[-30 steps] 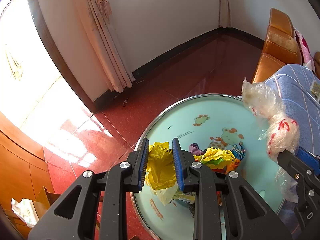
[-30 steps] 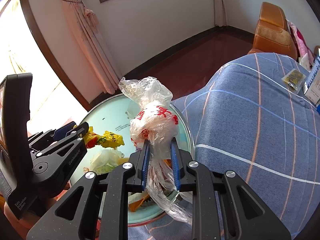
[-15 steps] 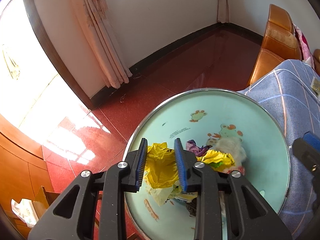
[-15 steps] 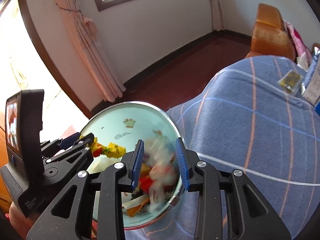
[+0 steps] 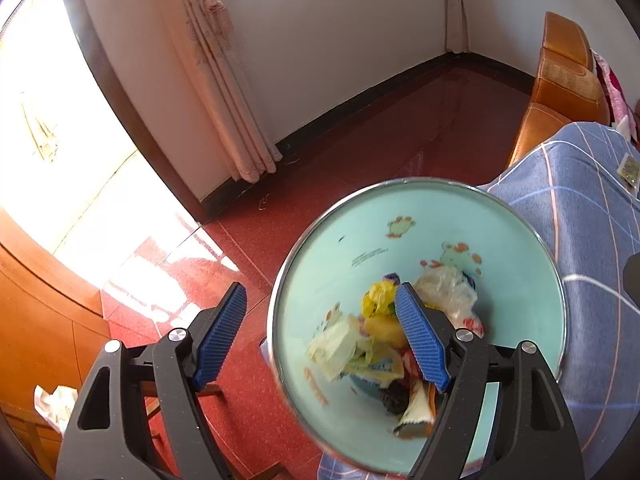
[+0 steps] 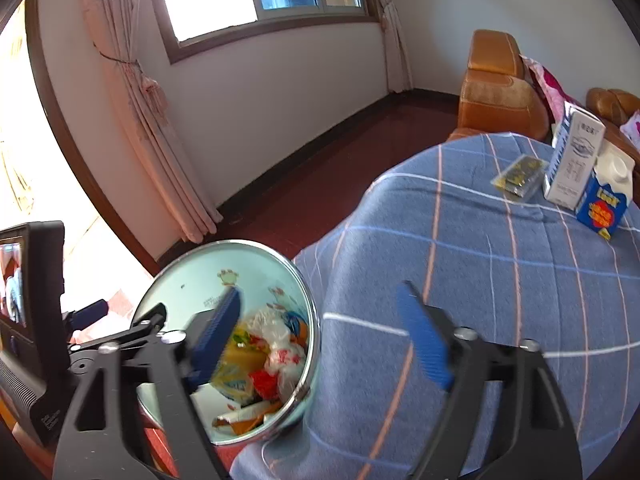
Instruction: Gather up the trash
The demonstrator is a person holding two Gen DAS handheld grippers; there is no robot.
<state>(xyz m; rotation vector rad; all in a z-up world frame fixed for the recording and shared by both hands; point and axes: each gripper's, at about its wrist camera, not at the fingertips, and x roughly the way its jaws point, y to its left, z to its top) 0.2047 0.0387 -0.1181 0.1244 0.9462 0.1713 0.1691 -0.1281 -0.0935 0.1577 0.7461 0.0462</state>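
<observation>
Now both grippers hang over a round bin [image 5: 516,240] with a pale turquoise inside, cartoon animals and a shiny metal rim. The left gripper [image 5: 320,336] has just been opening its jaws; they stand wide apart and nothing is between the blue ribbed pads. One pad is over the red floor [image 5: 360,152], the other over the bin. The right gripper [image 6: 332,336] has also just been opening, and its jaws are wide and hold nothing. Its left pad is over the bin, its right pad over the blue checked cloth [image 6: 500,272].

The trash lies inside the bin: a yellow crumpled bag [image 5: 378,298], a clear plastic bag with red print [image 6: 280,354] and other wrappers heaped at the bottom. The bin stands on the floor, just beside the cloth-covered table. On the cloth, well apart from the bin, stand two cartons [image 6: 588,176] and a small dark packet [image 6: 520,172].
</observation>
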